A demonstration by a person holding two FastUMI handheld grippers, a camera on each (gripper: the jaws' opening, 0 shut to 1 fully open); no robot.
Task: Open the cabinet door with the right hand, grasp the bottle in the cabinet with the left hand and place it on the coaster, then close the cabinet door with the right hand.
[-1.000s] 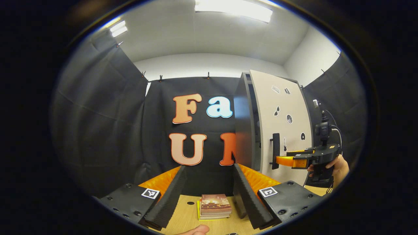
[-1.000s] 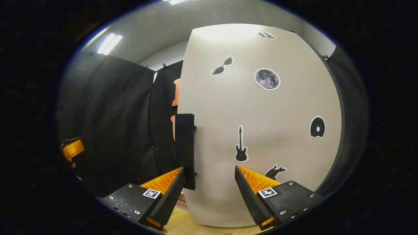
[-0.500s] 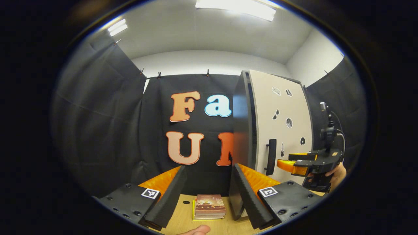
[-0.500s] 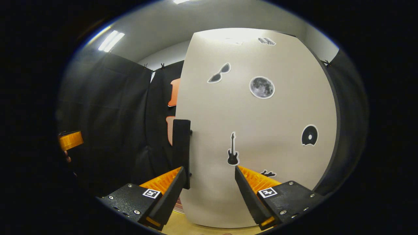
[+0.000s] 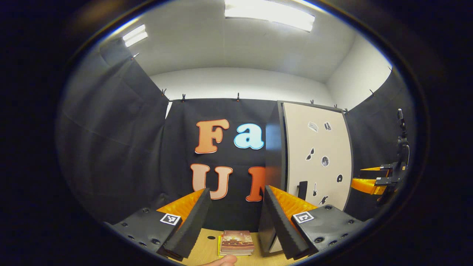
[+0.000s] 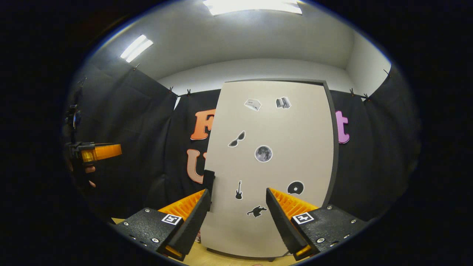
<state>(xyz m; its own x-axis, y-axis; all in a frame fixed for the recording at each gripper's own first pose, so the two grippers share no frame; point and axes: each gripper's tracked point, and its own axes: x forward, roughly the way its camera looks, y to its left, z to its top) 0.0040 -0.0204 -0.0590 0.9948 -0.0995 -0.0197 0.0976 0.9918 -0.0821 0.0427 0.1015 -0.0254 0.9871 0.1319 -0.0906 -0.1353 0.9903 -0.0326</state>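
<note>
Door (image 6: 269,166) looks shut, flush w/ the cabinet (image 5: 273,155). No bottle in sight, so can't tell if it's behind the door or already out; no coaster seen either. My guess: either start or very end of the job.

Right gripper (image 6: 236,218) open, empty, facing the door, well back from the handle (image 6: 209,180). Left gripper (image 5: 233,216) open too, nothing in it, over the table (image 5: 207,251) near a stack of books (image 5: 236,242). Nothing blocks the door.
</note>
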